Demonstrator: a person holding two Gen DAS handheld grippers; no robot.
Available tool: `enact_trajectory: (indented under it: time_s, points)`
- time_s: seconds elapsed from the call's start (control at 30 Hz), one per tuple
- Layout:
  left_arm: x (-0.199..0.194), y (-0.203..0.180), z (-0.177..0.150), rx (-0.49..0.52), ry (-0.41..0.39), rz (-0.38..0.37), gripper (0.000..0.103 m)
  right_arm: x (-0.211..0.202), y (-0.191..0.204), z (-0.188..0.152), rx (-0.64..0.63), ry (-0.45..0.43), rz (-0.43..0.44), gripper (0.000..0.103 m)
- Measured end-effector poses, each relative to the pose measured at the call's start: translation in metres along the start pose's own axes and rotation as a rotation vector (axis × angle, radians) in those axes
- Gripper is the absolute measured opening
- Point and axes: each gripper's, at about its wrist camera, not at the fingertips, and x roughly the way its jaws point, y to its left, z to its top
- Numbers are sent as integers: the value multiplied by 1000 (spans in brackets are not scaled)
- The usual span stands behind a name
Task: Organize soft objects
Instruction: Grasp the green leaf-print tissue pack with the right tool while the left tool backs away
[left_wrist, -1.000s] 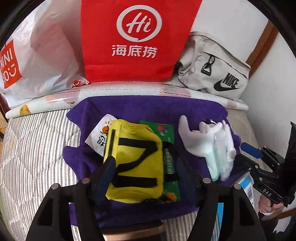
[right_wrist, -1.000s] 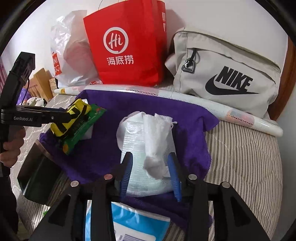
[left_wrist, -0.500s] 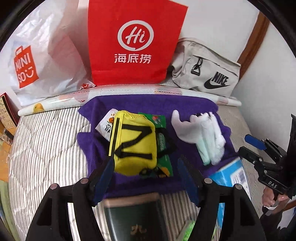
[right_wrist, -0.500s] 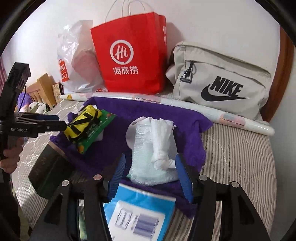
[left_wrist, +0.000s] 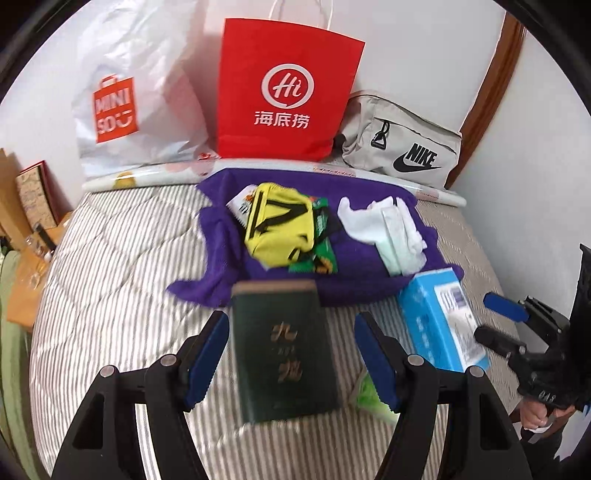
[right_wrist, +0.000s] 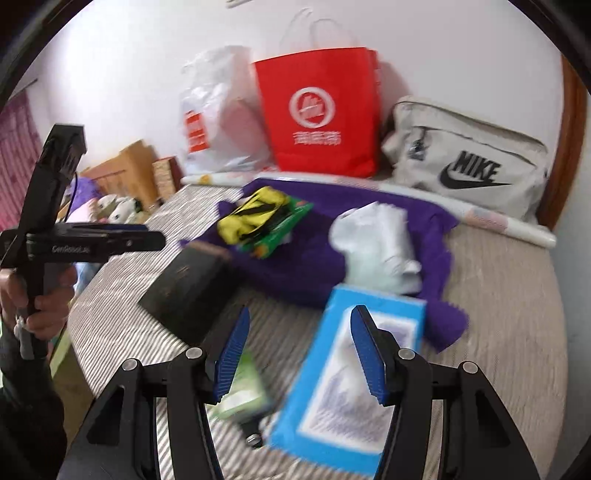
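A purple cloth (left_wrist: 221, 236) is spread on the striped bed. On it lie a yellow pouch (left_wrist: 280, 225) over a green packet (left_wrist: 321, 254), and a white tissue pack (left_wrist: 388, 232) to the right. My left gripper (left_wrist: 291, 354) is open, hovering over a dark green book (left_wrist: 284, 350) in front of the cloth, gripping nothing. My right gripper (right_wrist: 301, 332) is open above a blue box (right_wrist: 351, 387), its pads clear of it. From the right wrist I see the pouch (right_wrist: 255, 218), the tissue pack (right_wrist: 376, 251) and the left gripper (right_wrist: 147, 240) held by a hand.
A red paper bag (left_wrist: 288, 96), a white plastic bag (left_wrist: 129, 110) and a grey sports bag (left_wrist: 402, 147) lean against the back wall behind a rolled mat (left_wrist: 147, 173). A green tube (right_wrist: 243, 391) lies beside the blue box. Wooden furniture (right_wrist: 129, 170) stands left of the bed.
Both grippers drew back and up from the purple cloth. The right jaws widened and left the white tissue pack lying there. The dark green book and the blue box came under them.
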Motion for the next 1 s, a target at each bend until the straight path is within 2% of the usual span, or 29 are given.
enact_trajectory:
  time_s: [0.17,0.33,0.57,0.7,1.0]
  points:
    - [-13,9,-22,-20,-23,-7,69,5,37,-23,-67,16,86,72]
    - [-15,16,-39,-21,-33,-34,69,26,58,-37,-103,74,95,74]
    - [-5,26,-55,-33,-19,-69,69,61,77,-47,-188,173,8,74]
    - [-1,34,-59,-37,-15,-85,69,74,78,-48,-210,192,-31,74]
    - [1,54,-63,-59,-16,-74,69,98,83,-53,-244,261,-111,74]
